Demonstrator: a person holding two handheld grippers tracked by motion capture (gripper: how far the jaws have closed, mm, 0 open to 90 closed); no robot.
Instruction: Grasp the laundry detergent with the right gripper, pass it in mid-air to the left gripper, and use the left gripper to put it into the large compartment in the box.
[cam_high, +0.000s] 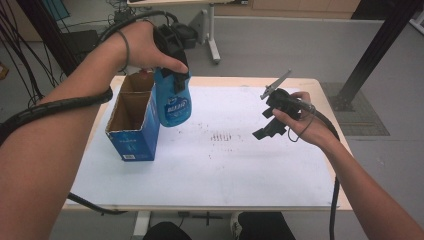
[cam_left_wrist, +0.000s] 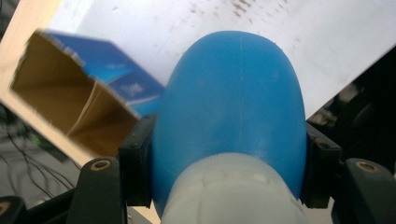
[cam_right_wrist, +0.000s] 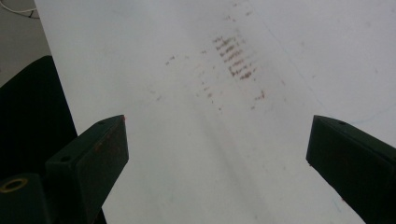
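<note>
Close to the lens in the left gripper view, a rounded blue plastic bottle (cam_left_wrist: 229, 116) with a white cap is clamped near its neck by the left gripper (cam_high: 172, 47), raised just right of the open blue cardboard box (cam_high: 134, 116) at the table's left. Slipping or catching on the box rim is judged possible. Right gripper (cam_high: 274, 116) is held wide, empty, over the white table (cam_high: 240, 165).

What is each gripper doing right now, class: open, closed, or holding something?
Left gripper: closed on the blue bottle, held beside the open cardboard box.
Right gripper: open, nothing between its jaws, over the white table.
</note>
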